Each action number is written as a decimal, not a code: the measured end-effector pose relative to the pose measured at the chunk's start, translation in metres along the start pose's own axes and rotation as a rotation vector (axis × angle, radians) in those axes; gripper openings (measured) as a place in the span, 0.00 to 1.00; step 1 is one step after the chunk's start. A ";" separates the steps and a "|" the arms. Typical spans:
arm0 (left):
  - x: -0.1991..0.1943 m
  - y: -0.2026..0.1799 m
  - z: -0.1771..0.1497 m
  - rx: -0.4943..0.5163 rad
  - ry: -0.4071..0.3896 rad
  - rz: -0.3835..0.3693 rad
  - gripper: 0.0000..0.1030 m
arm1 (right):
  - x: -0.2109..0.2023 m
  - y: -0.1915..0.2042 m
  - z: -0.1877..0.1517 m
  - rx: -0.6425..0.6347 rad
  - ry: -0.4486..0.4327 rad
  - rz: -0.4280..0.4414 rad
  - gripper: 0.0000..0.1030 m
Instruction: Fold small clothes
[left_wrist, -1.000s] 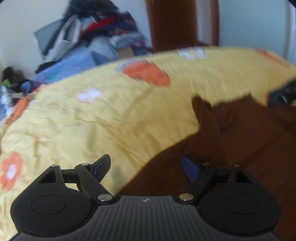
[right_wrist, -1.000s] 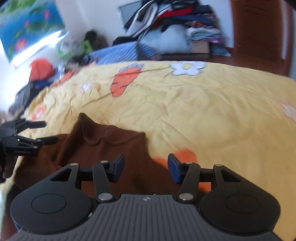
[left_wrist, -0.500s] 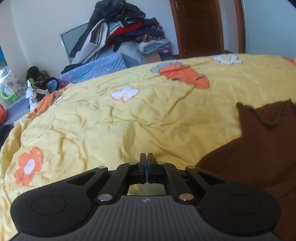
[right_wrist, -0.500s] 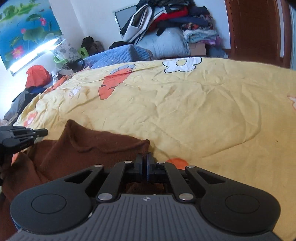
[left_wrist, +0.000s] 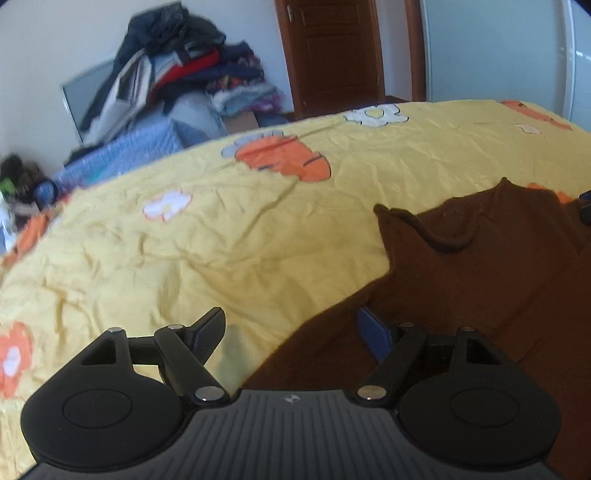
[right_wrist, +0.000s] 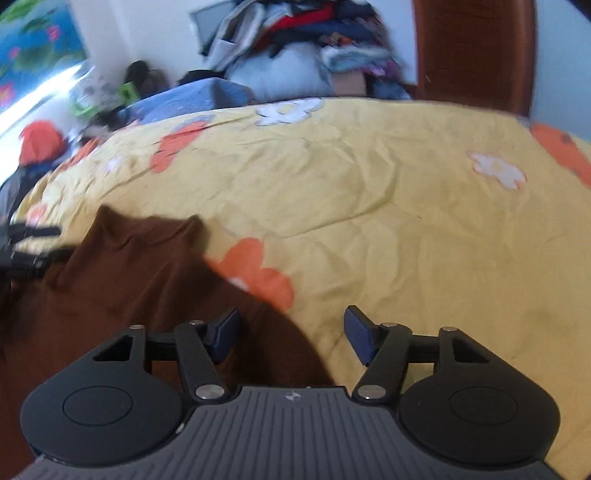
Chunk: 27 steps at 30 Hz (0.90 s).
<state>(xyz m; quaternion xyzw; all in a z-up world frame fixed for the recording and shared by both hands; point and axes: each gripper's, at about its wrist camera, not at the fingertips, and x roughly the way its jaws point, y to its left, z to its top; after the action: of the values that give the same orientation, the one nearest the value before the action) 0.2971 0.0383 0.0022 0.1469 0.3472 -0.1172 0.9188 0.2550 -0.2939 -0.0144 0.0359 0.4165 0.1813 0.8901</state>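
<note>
A small brown top (left_wrist: 480, 266) lies spread on a yellow flowered bed sheet (left_wrist: 221, 240), collar pointing away from me. My left gripper (left_wrist: 291, 332) hovers over its left edge, jaws opening, with cloth and sheet below but nothing pinched between the pads. In the right wrist view the same brown top (right_wrist: 122, 280) fills the lower left. My right gripper (right_wrist: 291, 336) is over its right edge, jaws opening, nothing pressed between them. The left gripper (right_wrist: 29, 243) shows at the far left edge of that view, blurred.
A pile of clothes (left_wrist: 184, 81) is heaped behind the bed by the wall, with a brown door (left_wrist: 332, 51) to its right. Clutter and a red bundle (right_wrist: 38, 142) lie left of the bed. Bare sheet stretches beyond and right of the top.
Both grippers stood open a second ago, snapped shut half a second ago, and stand open again now. The right gripper has shifted right along the top's edge; its view is blurred.
</note>
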 end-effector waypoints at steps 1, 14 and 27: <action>0.000 -0.002 0.002 0.002 0.000 -0.006 0.62 | 0.000 0.002 -0.001 -0.004 0.006 0.027 0.32; 0.004 -0.017 -0.001 0.042 -0.024 0.110 0.12 | -0.015 -0.023 -0.014 0.104 -0.034 -0.025 0.12; -0.056 -0.084 0.003 0.011 -0.200 0.058 0.99 | -0.020 0.058 -0.016 -0.055 -0.119 -0.288 0.93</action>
<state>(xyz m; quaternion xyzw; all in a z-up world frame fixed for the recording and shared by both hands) 0.2315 -0.0342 0.0266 0.1495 0.2487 -0.1064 0.9510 0.2138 -0.2485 0.0025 -0.0381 0.3586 0.0607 0.9307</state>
